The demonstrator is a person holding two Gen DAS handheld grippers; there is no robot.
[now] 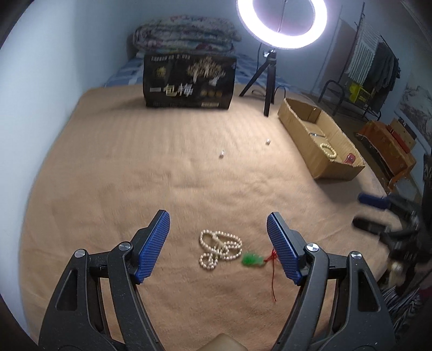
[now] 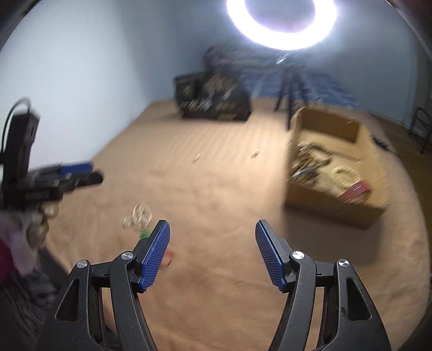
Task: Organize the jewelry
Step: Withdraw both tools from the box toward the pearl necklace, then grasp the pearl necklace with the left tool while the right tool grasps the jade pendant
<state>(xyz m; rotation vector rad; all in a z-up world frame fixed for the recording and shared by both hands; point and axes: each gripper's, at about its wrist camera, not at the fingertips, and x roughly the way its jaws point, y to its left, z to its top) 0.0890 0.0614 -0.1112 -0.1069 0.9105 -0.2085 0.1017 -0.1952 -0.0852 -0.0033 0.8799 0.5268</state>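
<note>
Pearls (image 1: 219, 249) lie between spread left gripper (image 1: 218, 219) fingers; right gripper (image 2: 212, 225) spread, empty.

Pale blue walls (image 1: 67, 54); lit ring light (image 1: 280, 21) on tripod; folded quilts (image 1: 186, 33) against wall.

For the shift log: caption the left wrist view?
Open left gripper above pearl necklace and green pendant.

Large pale characters "一包梅" on the black box (image 1: 189, 81); its smaller print illegible.
</note>
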